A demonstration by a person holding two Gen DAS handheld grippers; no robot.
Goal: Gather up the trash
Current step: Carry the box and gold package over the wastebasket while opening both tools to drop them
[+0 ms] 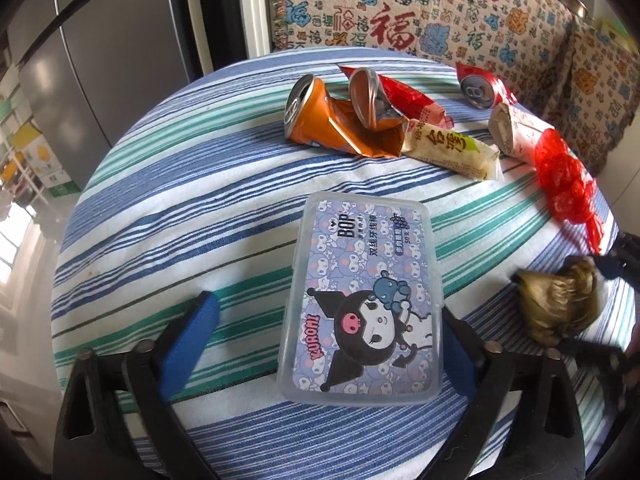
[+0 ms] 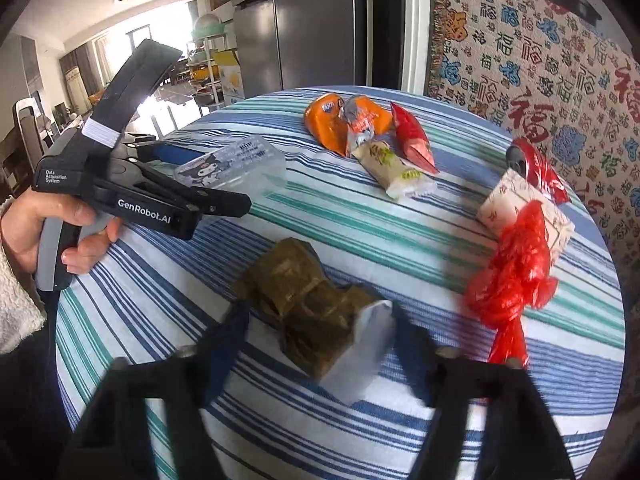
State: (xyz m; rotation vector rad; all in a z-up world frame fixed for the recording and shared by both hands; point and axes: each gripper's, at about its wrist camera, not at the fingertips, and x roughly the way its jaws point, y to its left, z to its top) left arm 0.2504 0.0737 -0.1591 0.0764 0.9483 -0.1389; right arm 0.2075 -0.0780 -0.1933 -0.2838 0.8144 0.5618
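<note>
A clear plastic floss box [image 1: 360, 280] with a cartoon label lies flat between the fingers of my left gripper [image 1: 332, 340]. The left blue pad [image 1: 196, 332] stands well off the box, so this gripper is open. In the right wrist view the same left gripper [image 2: 204, 178] brackets the box [image 2: 236, 168]. My right gripper [image 2: 320, 332] has its blurred fingers against both sides of a crumpled brown wrapper [image 2: 304, 304] on the cloth. The left wrist view shows that wrapper [image 1: 556, 304] pinched at the table's right edge.
On the round striped table [image 1: 180, 200] lie crushed orange cans [image 1: 320, 120], a red snack wrapper [image 1: 412, 100], a cream snack pack [image 1: 452, 148], a red can [image 1: 480, 88], a white paper packet [image 1: 516, 128] and a red plastic bag [image 1: 564, 176]. A patterned sofa [image 1: 440, 8] stands behind, a fridge [image 1: 100, 60] at left.
</note>
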